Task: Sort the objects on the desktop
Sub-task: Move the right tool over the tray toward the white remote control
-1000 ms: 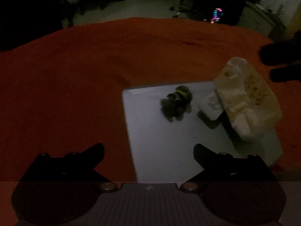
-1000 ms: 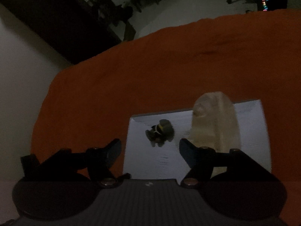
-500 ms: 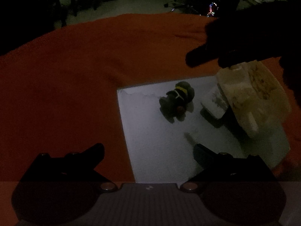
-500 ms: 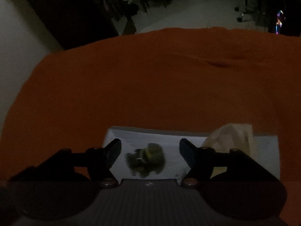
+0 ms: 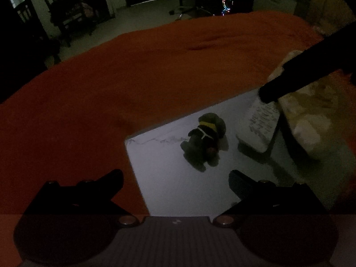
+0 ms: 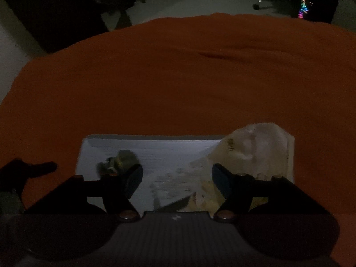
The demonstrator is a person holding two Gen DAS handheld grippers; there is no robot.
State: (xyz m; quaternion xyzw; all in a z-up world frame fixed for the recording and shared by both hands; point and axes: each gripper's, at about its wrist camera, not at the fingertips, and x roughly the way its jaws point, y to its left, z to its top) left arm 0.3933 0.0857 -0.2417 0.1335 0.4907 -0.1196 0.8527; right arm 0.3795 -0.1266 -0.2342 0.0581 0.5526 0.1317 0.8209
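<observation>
A small dark plush toy with a yellow band (image 5: 207,140) lies on a white tray (image 5: 160,178) set on an orange cloth. To its right are a white printed packet (image 5: 260,124) and a clear plastic bag (image 5: 311,120) of pale contents. My left gripper (image 5: 175,178) is open, above the tray's near left part and short of the toy. My right gripper (image 6: 176,173) is open and hovers low over the packet (image 6: 171,180), with the toy (image 6: 121,159) at its left finger and the bag (image 6: 255,146) at its right. One of its dark fingers (image 5: 284,82) reaches in over the packet.
The orange cloth (image 5: 133,77) covers the whole table around the tray. Beyond the table's far edge stand a wooden chair (image 5: 66,11), an office chair base (image 5: 184,11) and a small coloured light (image 5: 225,3) in a dim room.
My right gripper has come down over the tray, entering the left wrist view above the bag and packet. My left gripper has moved closer to the toy and rolled a little.
</observation>
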